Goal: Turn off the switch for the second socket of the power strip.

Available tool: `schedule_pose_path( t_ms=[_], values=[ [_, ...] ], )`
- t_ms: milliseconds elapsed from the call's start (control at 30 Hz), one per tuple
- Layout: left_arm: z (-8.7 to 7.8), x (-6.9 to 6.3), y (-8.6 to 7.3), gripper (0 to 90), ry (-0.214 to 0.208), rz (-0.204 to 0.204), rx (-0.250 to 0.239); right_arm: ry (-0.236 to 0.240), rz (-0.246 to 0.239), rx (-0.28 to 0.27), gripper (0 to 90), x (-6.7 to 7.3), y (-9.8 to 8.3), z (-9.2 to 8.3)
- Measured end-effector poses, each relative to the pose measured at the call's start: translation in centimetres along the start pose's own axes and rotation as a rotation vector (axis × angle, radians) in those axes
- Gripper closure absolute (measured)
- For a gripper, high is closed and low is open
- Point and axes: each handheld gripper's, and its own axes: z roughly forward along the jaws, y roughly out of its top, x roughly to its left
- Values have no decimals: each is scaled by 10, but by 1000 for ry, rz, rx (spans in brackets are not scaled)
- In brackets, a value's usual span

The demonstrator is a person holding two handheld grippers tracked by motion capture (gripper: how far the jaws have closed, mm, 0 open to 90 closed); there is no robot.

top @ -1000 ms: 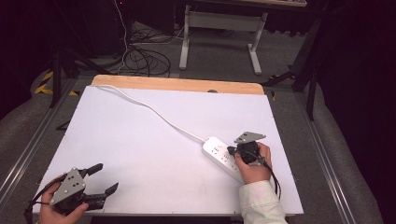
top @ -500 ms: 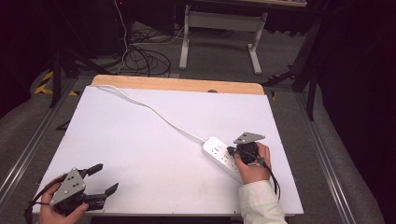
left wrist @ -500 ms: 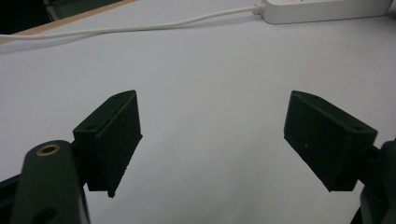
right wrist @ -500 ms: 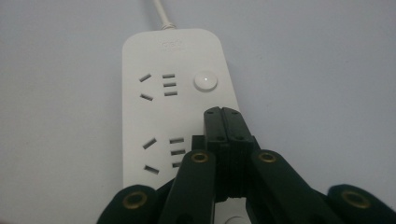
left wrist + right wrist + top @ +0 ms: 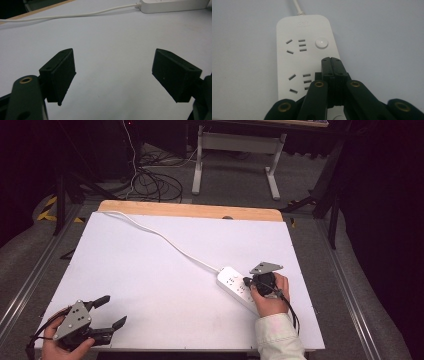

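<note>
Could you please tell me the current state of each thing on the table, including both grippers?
power strip: lying flat on the white table, sockets up, nothing plugged in.
round button: not covered; whether it is on or off cannot be told.
white cord: attached to the strip, trailing across the table to its far left corner.
right gripper: jaws shut, tips over the strip, below the button.
left gripper: jaws open, holding nothing.
</note>
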Motion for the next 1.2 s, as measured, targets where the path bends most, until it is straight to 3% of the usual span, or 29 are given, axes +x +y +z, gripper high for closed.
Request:
schedule_pose_path(
  t_ms=[633,1200],
  values=[
    [1,0,0,194,-10,-8,4,4,44,6,900,-2,0,1],
    [0,0,0,195,-6,-6,-3,-12,32,-123,900,-1,2,-23]
  ],
)
